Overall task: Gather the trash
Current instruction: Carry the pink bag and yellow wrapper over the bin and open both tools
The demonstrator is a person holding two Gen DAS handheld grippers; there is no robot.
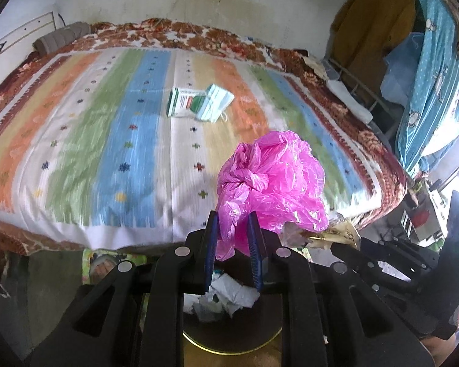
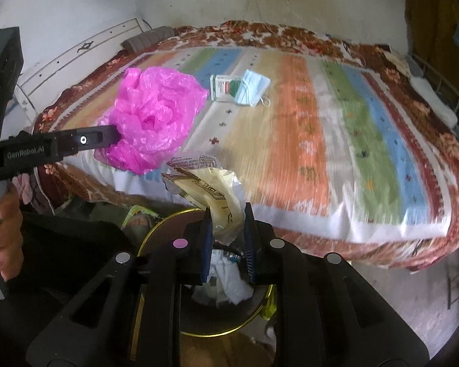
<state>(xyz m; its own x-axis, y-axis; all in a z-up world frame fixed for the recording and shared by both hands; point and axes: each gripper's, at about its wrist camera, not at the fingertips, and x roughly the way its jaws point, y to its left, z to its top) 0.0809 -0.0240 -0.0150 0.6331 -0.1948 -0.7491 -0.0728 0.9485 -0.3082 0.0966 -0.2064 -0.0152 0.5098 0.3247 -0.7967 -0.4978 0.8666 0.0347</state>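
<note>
The crumpled pink plastic bag (image 1: 272, 180) is pinched in the left tool (image 1: 233, 238), the yellowish wrapper (image 2: 212, 195) in the right tool (image 2: 228, 229), both nearly closed above the gold-rimmed bin (image 2: 156, 229) at 6 o'clock, which already holds white paper scraps (image 2: 232, 287). Neither is dropped yet; a blue face mask (image 1: 218, 102) and green-and-white carton (image 1: 183, 102) remain on the bed (image 1: 107, 153) at 12 o'clock.

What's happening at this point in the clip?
A person is clearing trash off a bed with a gripper in each hand. The left gripper is shut on a crumpled pink plastic bag; the right gripper is shut on a yellowish wrapper. Both are held above a round bin that already holds crumpled paper. A small box and a face mask are on the bedspread.
</note>
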